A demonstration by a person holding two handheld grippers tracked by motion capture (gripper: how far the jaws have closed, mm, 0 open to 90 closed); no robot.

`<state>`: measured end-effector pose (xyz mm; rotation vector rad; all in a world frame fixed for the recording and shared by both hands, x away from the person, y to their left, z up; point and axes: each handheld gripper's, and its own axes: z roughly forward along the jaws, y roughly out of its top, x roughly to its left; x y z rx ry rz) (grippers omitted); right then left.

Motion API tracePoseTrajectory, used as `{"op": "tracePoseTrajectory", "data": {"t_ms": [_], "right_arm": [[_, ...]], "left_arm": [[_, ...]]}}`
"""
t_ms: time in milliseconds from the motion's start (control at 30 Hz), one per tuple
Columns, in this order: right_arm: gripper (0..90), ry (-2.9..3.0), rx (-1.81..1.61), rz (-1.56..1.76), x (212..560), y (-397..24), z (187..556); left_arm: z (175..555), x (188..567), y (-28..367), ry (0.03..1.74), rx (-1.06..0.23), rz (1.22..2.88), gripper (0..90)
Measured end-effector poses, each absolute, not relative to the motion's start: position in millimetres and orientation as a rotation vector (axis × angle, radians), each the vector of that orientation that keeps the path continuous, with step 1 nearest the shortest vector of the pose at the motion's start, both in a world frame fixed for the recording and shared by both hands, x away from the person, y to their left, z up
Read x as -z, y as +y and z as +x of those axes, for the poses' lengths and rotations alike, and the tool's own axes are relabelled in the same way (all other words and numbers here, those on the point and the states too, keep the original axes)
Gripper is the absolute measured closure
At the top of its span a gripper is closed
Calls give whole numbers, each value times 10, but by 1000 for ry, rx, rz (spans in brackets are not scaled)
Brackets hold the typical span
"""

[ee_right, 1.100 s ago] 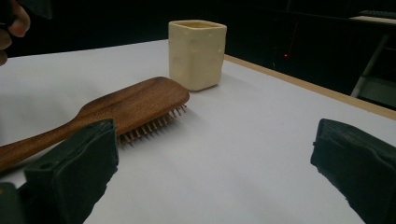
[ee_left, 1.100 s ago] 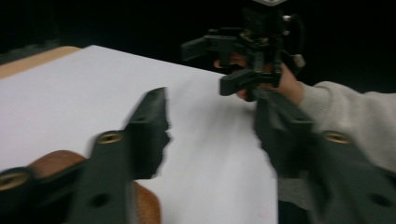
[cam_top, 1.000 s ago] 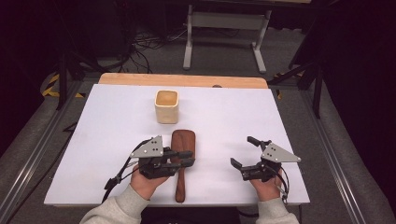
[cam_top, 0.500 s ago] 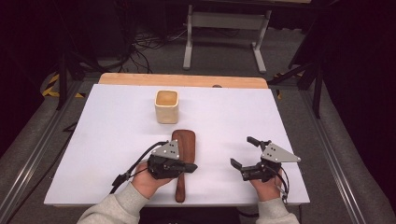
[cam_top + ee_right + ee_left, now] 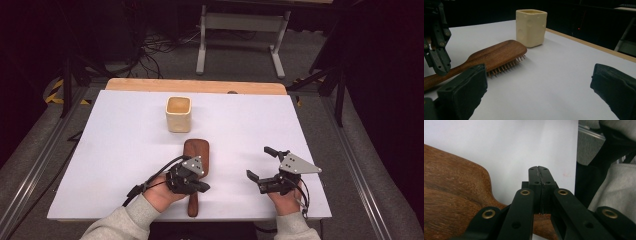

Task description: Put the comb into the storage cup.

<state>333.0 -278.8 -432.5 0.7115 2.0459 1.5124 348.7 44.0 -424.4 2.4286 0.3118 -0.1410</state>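
Hairbrush (image 5: 196,159) lies bristles-down mid-tabletop (image 5: 100,150), handle toward the person, cup (image 5: 178,113) just beyond its head. Left claw (image 5: 202,186) clenched on nothing, tips over the handle neck. Right claw (image 5: 260,164) spread wide, well apart to the right, gripping nothing. Risk, as I judge it: a clenched claw pressed on the handle could tip or skid the brush, since the bristles give poor footing.

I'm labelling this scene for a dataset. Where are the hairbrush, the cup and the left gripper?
hairbrush (image 5: 499,53): right gripper view, on the wooden back of its head.
cup (image 5: 178,114): high view, on its front wall.
left gripper (image 5: 540,173): left gripper view, at the tips of its closed jaws.
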Motion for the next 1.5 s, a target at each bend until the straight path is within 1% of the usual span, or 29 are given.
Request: {"op": "tracePoseTrajectory", "data": {"t_ms": [500,767,933,1500], "right_arm": [[10,2050,-1513,712,4330,-2783,3331],[12,2052,-1517,712,4332,-2784,3333],[13,2054,-1517,710,4335,-2782,3335],[13,2056,-1519,716,4339,-2781,3338]], "left_arm": [[3471,4297,366,299,120,2600,900],[3456,4304,400,317,110,2625,900],[3458,4299,485,324,94,2656,900],[3517,4325,736,399,41,2686,900]]}}
